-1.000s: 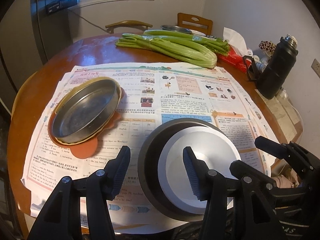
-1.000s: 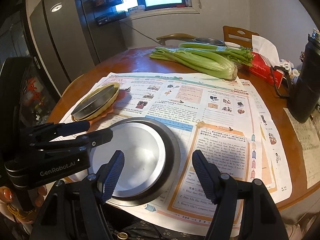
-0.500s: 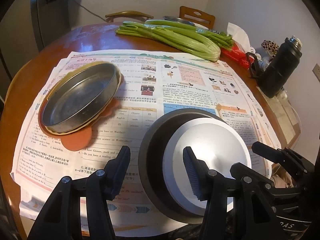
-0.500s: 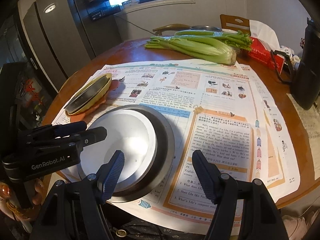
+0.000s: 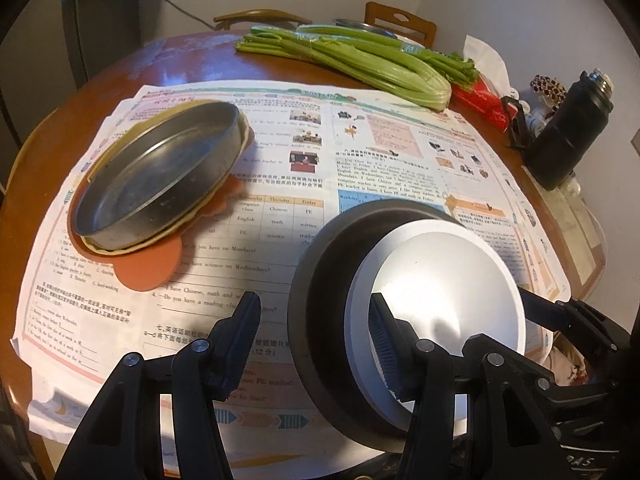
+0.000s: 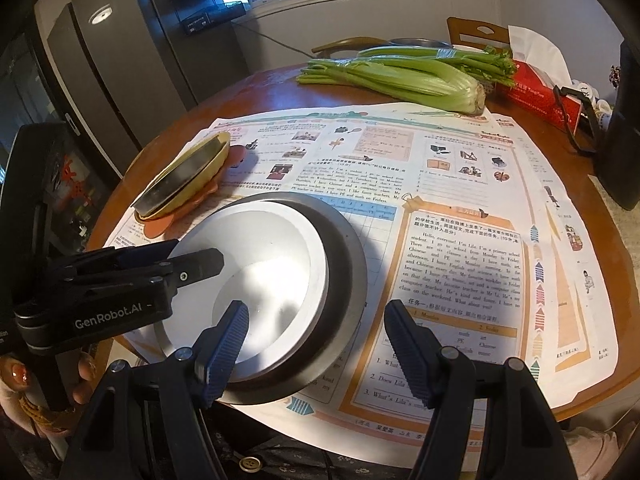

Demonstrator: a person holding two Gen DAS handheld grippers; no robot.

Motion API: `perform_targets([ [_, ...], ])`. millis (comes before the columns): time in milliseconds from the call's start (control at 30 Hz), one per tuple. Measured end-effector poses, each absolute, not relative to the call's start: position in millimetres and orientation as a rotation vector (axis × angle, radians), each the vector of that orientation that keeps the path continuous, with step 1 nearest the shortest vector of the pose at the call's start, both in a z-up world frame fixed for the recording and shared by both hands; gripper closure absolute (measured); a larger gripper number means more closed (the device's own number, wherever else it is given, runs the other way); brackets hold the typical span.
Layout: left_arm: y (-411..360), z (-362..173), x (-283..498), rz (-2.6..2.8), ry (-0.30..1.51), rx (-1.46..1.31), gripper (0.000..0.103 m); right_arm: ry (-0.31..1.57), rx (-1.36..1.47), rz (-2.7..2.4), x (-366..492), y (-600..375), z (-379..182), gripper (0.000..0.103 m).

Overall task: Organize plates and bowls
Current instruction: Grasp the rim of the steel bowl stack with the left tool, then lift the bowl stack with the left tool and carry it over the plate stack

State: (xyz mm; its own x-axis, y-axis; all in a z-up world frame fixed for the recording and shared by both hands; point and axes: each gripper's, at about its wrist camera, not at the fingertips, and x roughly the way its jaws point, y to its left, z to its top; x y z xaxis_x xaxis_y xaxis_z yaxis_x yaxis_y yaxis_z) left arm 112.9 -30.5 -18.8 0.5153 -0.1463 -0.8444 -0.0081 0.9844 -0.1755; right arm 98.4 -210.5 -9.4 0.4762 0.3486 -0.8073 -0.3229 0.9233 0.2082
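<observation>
Left wrist view first: the left gripper points down at the near edge of the round brown wooden table. Its jaws straddle the left rim of a dark grey metal bowl that has a white round bowl nested inside it. One finger is down inside the white bowl and the other is outside, with printed paper showing between that finger and the metal wall. So it looks released to me, not clamped on anything.

Same deal on the other side. The right gripper has one blue-padded finger inside the white bowl and the other clear of the metal rim, so it's loose too.

The nested bowls are at the front of the colourful newspaper sheets. Further back on the left there's a second stack on the paper: a shallow round steel pan on a yellow plate, on an orange flower-shaped plate. It's well apart from the bowls.

At the back of the table there's a bunch of green celery, with a red tissue box and a black flask off to the right.
</observation>
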Motion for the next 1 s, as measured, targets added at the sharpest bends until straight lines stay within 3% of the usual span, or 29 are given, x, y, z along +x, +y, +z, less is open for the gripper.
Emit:
perform_targets([
  [533,-34,-30,115,-0.130,1.067,-0.224,0.048,0.995,0.035,0.480,95,-203,-13,0.032],
  [1000,-27,-7,99,-0.108,1.024,-0.233,0.051,0.980,0.000,0.476,88,-188,1,0.034],
])
